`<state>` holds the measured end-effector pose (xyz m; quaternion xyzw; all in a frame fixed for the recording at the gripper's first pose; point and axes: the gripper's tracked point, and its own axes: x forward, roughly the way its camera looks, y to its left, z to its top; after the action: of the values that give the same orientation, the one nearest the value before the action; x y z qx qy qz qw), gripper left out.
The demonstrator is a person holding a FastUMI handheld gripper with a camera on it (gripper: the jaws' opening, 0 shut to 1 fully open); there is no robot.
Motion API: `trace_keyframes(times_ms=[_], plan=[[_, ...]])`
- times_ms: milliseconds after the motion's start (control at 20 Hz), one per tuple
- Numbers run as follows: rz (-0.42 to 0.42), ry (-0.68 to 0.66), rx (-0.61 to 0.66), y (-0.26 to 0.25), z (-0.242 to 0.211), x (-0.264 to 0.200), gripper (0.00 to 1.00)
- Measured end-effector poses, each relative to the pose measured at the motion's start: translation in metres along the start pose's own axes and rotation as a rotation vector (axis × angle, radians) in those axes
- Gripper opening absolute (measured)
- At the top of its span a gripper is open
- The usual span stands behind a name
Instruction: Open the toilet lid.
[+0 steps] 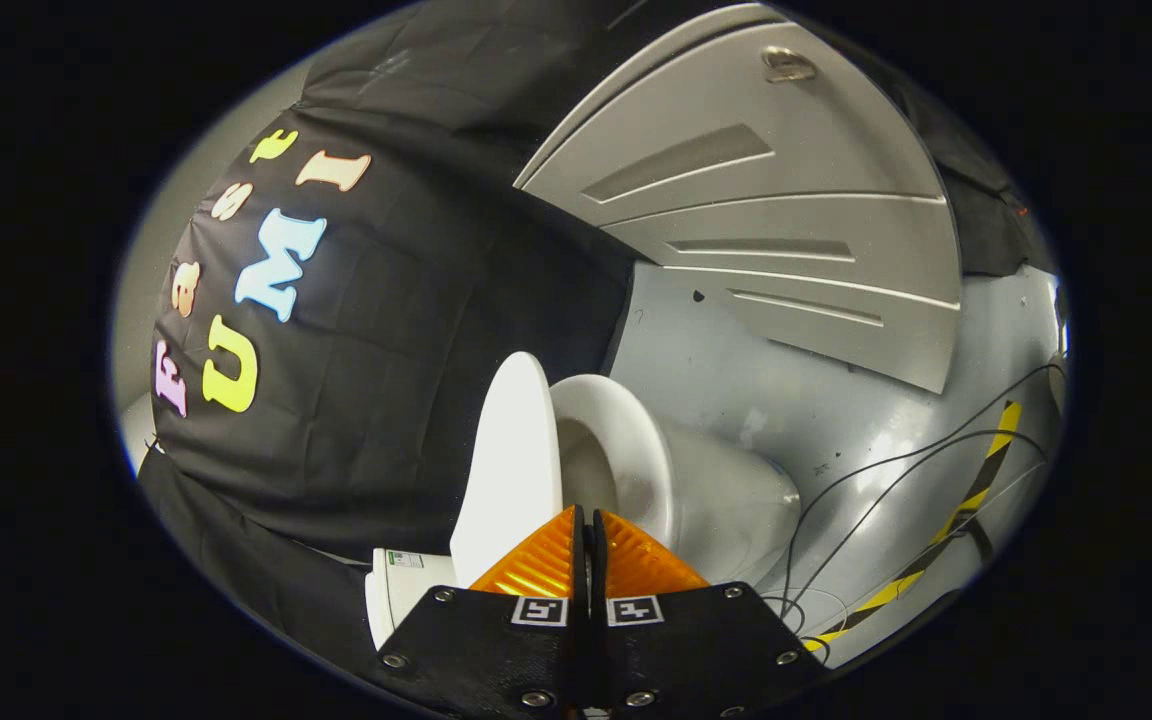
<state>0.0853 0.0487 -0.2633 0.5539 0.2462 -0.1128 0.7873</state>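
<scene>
Item: toilet lid, recorded in the raised position. We see it standing well clear of the bowl, its broad white face turned toward the black cloth wall, with the bowl rim fully exposed beside it and the dark hollow of the bowl open to view. The whole view is rolled to one side, so we cannot tell exactly how far past upright the lid leans, nor whether it rests against the cistern, whose white corner shows just beside the fingers. Item: gripper, fingers drawn together with hardly a gap between them, nothing held between them; they sit just short of the lid's lower edge and the bowl rim, and whether a fingertip touches either part we cannot say, since the tips overlap both in the picture. Item: grey floor, carrying loose cables and a strip of yellow-and-black tape beyond the bowl. Item: grey ribbed panel, lying beyond the toilet. Status, in our judgement: the opening itself appears done or all but done; what is left is to confirm the lid stays up unaided and to draw the gripper clear.
</scene>
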Motion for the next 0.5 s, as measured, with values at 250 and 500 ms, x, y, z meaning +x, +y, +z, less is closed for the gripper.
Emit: trace_keyframes(times_ms=[250, 500], plan=[[0.008, -0.015, -0.046, 0.019, 0.002, -0.009, 0.0], [0.024, -0.02, -0.072, 0.035, 0.005, -0.016, 0.0]])
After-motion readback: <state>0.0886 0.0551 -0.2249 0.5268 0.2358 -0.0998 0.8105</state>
